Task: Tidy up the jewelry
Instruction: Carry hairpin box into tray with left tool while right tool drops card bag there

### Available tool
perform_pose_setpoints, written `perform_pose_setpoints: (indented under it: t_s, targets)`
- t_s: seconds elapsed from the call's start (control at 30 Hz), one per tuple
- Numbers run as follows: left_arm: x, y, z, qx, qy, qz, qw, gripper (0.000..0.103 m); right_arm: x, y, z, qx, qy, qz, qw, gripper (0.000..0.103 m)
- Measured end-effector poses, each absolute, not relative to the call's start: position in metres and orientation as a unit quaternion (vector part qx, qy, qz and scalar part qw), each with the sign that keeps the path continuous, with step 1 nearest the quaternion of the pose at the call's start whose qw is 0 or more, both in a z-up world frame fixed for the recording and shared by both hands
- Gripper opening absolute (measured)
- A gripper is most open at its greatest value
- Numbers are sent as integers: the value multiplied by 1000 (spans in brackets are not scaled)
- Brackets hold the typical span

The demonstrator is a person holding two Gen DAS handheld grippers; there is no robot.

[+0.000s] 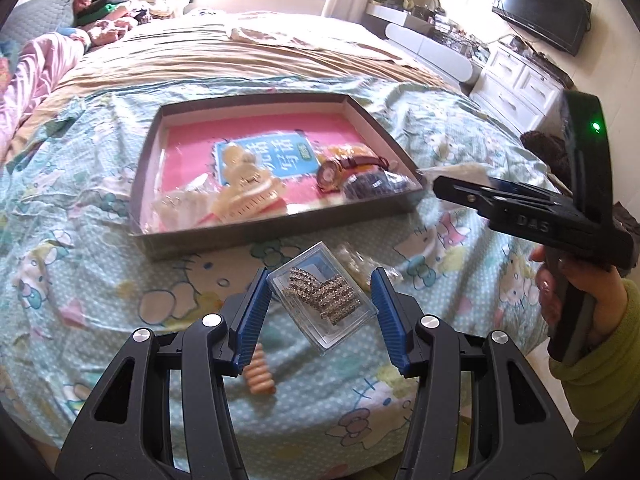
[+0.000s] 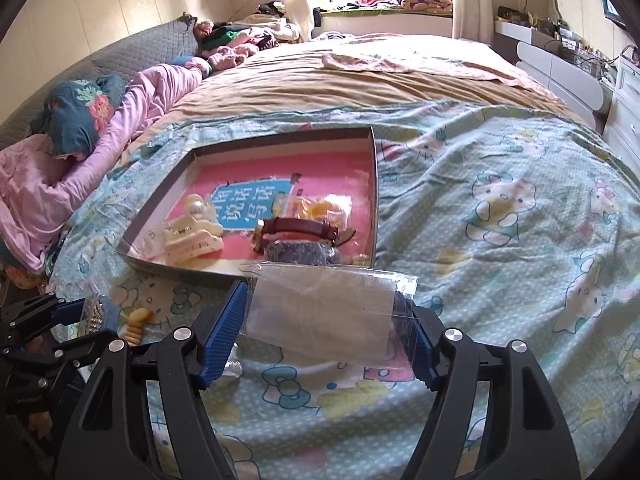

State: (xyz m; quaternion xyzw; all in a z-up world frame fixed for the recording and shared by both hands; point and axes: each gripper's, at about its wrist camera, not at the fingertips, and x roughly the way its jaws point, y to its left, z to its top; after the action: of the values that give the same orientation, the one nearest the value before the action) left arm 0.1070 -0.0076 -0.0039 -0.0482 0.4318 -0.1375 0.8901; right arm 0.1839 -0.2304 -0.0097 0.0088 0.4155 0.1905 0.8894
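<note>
A shallow cardboard tray (image 1: pixel 256 224) (image 2: pixel 172 268) lies on the bed and holds a cream hair claw (image 1: pixel 244 196) (image 2: pixel 192 240), a red-strapped watch (image 1: pixel 344 168) (image 2: pixel 300 230), a dark beaded piece (image 1: pixel 366 186) and a yellow packet (image 2: pixel 324 208). My left gripper (image 1: pixel 320 300) is open around a clear plastic case of rhinestone jewelry (image 1: pixel 324 296) that lies on the sheet. My right gripper (image 2: pixel 324 324) is shut on a clear plastic bag (image 2: pixel 324 312), held just in front of the tray's near wall; it also shows in the left wrist view (image 1: pixel 456 184).
A peach beaded bracelet (image 1: pixel 260 372) (image 2: pixel 136 322) lies on the Hello Kitty sheet (image 1: pixel 80 280) under my left gripper. A small bagged item (image 1: pixel 360 264) lies right of the case. Pillows and clothes (image 2: pixel 80 152) are at the left, a white dresser (image 1: pixel 516 80) at the right.
</note>
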Motion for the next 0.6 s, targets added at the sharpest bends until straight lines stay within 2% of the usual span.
perform_pose_setpoints:
  t_s: [0.6]
  targets:
    - [145,43,11,-68,410,-75,906,43,205,-198,8,-3,386,213,898,70]
